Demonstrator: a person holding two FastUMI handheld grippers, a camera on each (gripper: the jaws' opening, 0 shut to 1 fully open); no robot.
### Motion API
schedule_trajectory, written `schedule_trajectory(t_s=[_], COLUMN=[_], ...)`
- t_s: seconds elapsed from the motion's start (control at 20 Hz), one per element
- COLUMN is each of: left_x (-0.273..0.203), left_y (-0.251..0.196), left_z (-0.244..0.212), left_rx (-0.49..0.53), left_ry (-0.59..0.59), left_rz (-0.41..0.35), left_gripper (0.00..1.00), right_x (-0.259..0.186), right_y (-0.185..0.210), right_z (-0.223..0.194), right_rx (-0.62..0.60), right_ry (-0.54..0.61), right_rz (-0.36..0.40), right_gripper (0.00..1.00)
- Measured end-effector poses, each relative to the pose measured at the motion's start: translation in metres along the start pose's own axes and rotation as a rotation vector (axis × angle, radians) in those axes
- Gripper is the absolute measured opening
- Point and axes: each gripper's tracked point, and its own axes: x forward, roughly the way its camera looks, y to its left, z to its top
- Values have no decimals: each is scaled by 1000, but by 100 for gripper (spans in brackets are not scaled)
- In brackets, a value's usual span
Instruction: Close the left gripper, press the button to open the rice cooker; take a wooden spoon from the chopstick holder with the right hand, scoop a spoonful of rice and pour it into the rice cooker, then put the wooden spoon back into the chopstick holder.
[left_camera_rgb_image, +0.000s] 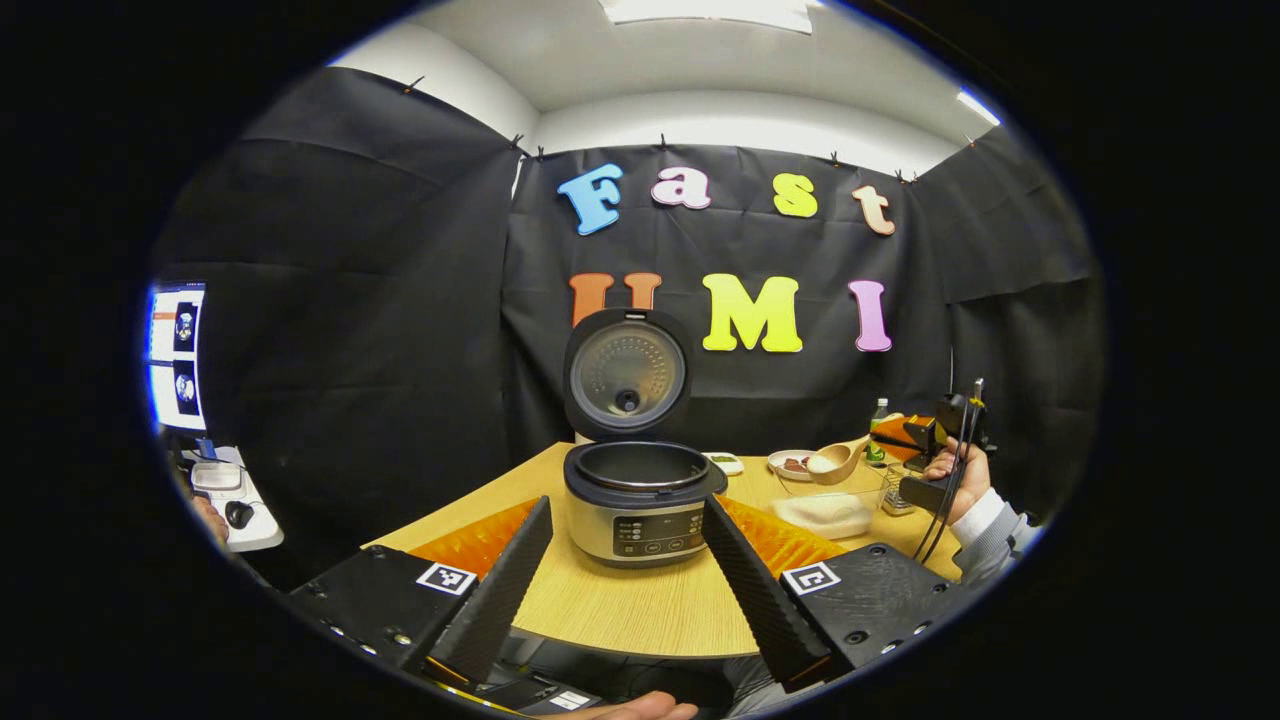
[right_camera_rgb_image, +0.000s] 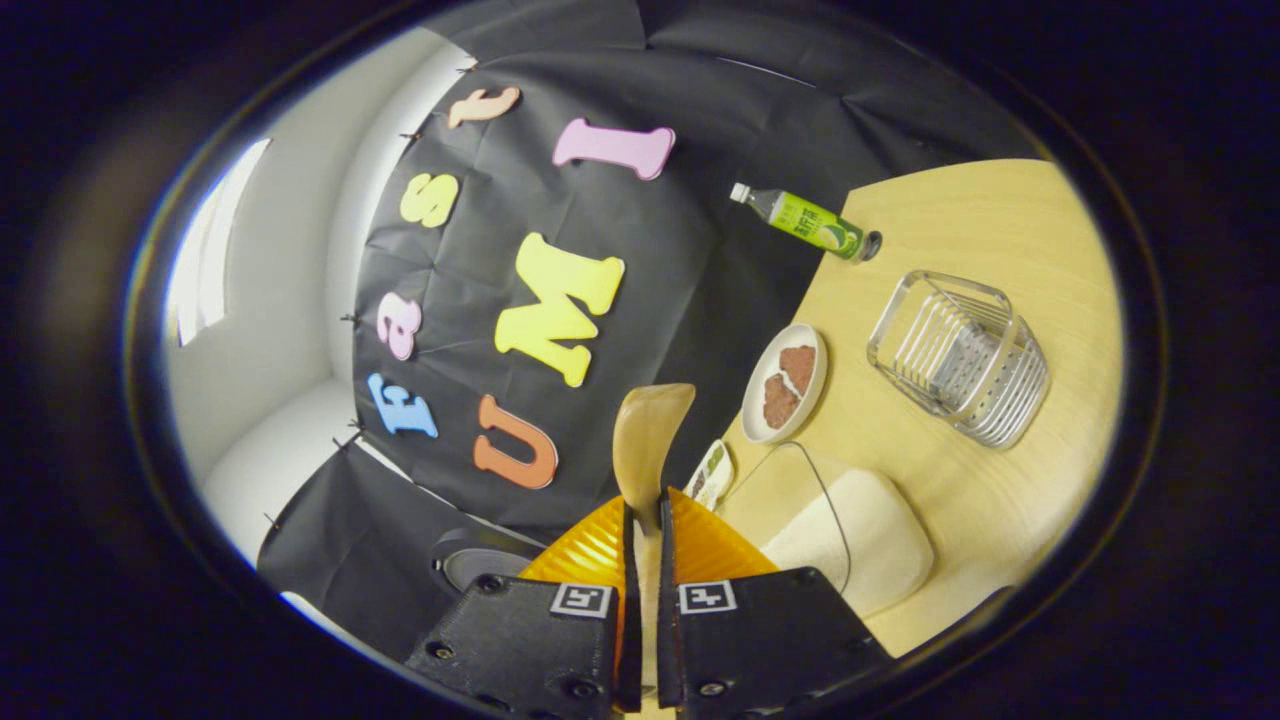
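Rice cooker (left_camera_rgb_image: 640, 500) stood open on the wooden surface (left_camera_rgb_image: 640, 610), its lid (left_camera_rgb_image: 627, 372) upright behind the pot and the control panel facing your left claw (left_camera_rgb_image: 625, 560), whose fingers were spread wide apart with the cooker framed between them. Your right claw (right_camera_rgb_image: 641, 560) was clamped on the handle of the wooden spoon (right_camera_rgb_image: 648, 440), the bowl of the spoon pointing away from you. Beside it sat the clear container of rice (right_camera_rgb_image: 850, 540), the wire chopstick holder (right_camera_rgb_image: 960, 355), a plate (right_camera_rgb_image: 785, 385) with two brownish pieces, and a green bottle (right_camera_rgb_image: 805, 222) whose label was too small to read.
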Motion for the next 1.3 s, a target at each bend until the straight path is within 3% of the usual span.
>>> schedule_trajectory(t_s=[0.4,0.75,0.9,1.05,1.3], left_x=[-10,-18,-19,-22,-27], left_y=[33,54,63,80,105], left_z=[-4,-2,-5,-7,-5], left_rx=[-19,-67,-75,-82,-86], left_ry=[14,11,12,11,3], left_rz=[43,65,70,96,160], left_gripper=[96,95,95,94,94], right_x=[17,54,73,86,99], right_y=[92,162,182,197,197], right_z=[-43,-135,-173,-206,-243], right_rx=[-58,-202,-222,-318,-437], right_ry=[34,137,177,179,197], right_rz=[95,132,147,155,144], right_gripper=[11,11,11,11,11])
